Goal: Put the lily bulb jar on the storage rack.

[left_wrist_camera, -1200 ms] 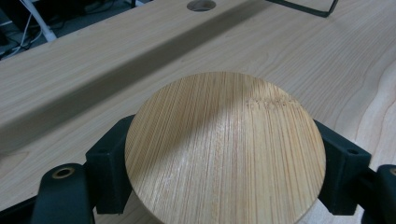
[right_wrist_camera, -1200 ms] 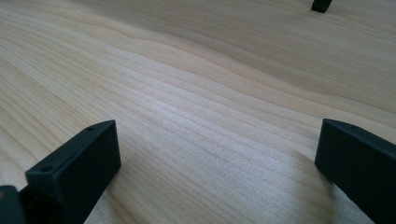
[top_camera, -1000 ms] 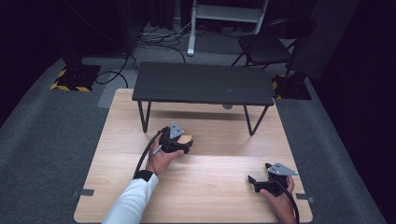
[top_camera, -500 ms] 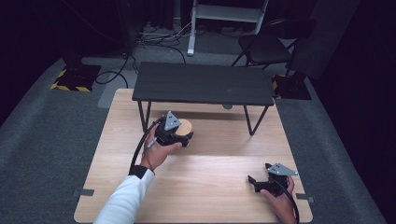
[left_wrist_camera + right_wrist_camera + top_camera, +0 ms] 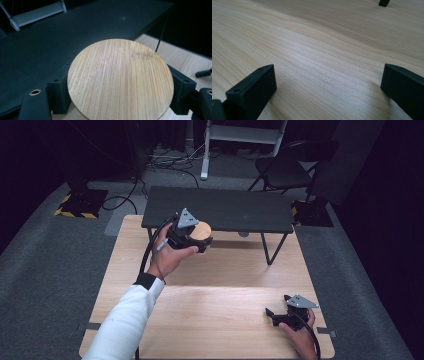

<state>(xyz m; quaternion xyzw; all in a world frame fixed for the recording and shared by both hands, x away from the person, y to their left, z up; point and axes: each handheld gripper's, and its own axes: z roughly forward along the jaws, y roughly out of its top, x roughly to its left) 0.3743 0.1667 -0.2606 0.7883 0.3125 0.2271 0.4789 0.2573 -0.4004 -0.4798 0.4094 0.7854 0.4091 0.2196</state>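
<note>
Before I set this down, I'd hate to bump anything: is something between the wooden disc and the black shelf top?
Nothing visible. The wooden disc, held in the left gripper, hangs at the black shelf's bare front edge.

Round bamboo disc (image 5: pixel 120 80), flat, face up, clamped between left claw (image 5: pixel 197 237) jaws at black shelf (image 5: pixel 220 210) front edge.

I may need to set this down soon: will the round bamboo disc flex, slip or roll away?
The bamboo disc looks rigid: flat, with straight grain. Its smooth face may slip, since the left tongs pinch only its rim. Laid flat on the black shelf, it probably won't roll.
</note>
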